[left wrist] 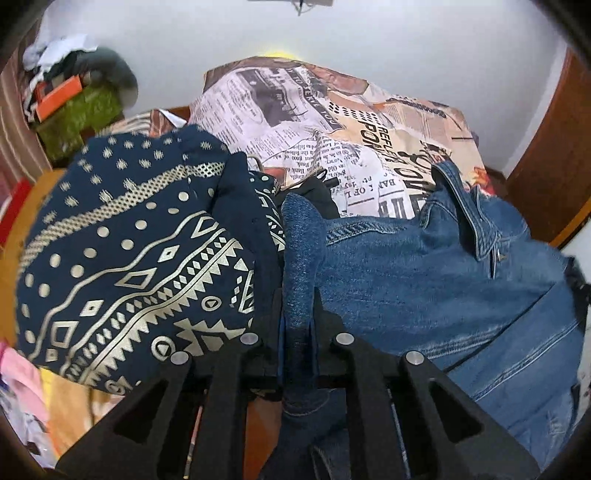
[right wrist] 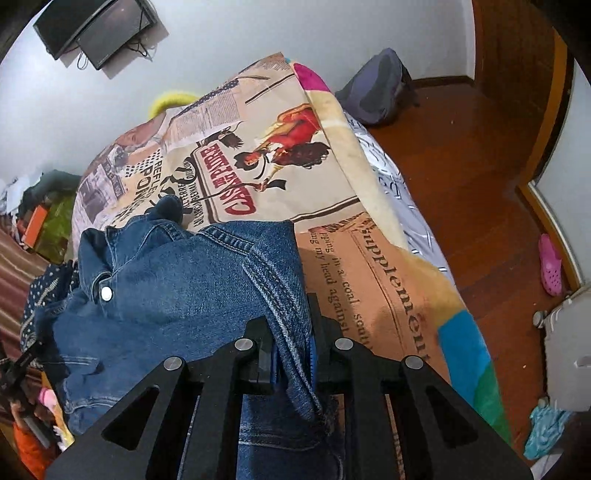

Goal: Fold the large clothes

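A blue denim jacket lies crumpled on a bed covered by a newspaper-print blanket. My left gripper is shut on a fold of the denim, which runs up between its fingers. In the right wrist view the denim jacket spreads left of my right gripper, which is shut on a stitched edge of it. The jacket's collar and a metal button face up. A navy garment with a silver geometric print lies left of the jacket.
The blanket drapes over the bed's right edge above a wooden floor. A backpack, a pink shoe and a white appliance stand on the floor. A cluttered shelf stands at far left. A screen hangs on the wall.
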